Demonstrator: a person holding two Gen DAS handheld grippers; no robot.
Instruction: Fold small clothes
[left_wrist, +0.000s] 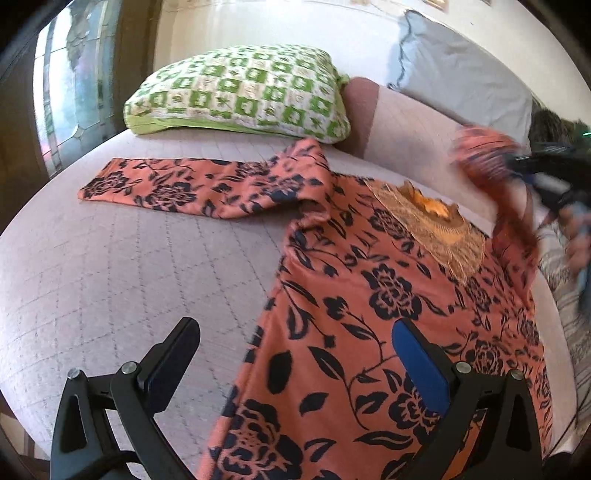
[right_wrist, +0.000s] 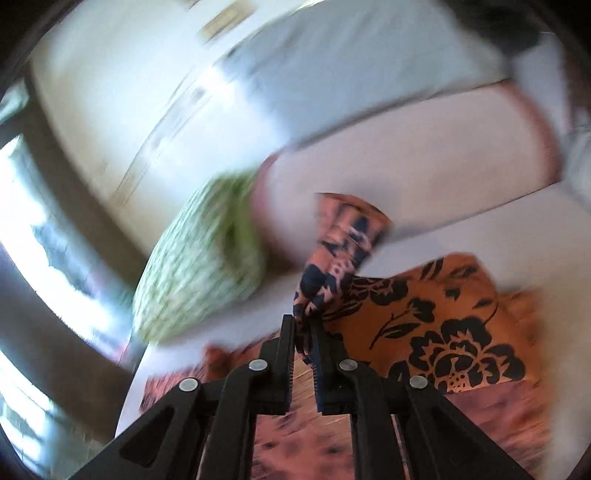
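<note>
Orange, black-flowered cloth top with a gold embroidered neck (left_wrist: 388, 295) lies face up and spread flat on the pale quilted bed (left_wrist: 110, 277), neck toward the far side. One long sleeve (left_wrist: 177, 190) reaches straight out to the left in the left wrist view, flat on the bed, just short of the green-and-white patterned pillow (left_wrist: 240, 92). A grey pillow (left_wrist: 461, 74) leans against the wall behind.

Right tool (right_wrist: 303, 325): jaws nearly together, clamped on a bunched end of the other sleeve (right_wrist: 332, 251), which stands up from the pads. In the left wrist view that sleeve hangs lifted off the bed at the right edge of the top, blurred. Judgement: it is held high so it can swing over the body without dragging the flat cloth.

Left tool (left_wrist: 295, 362): jaws wide apart, nothing between them, hovering over the near edge of the top; blue pad above the cloth, other finger above bare bed. Probably placed to pin or pick up that side.

Judgement: fold is at an early stage, first sleeve in hand, the left sleeve untouched.
</note>
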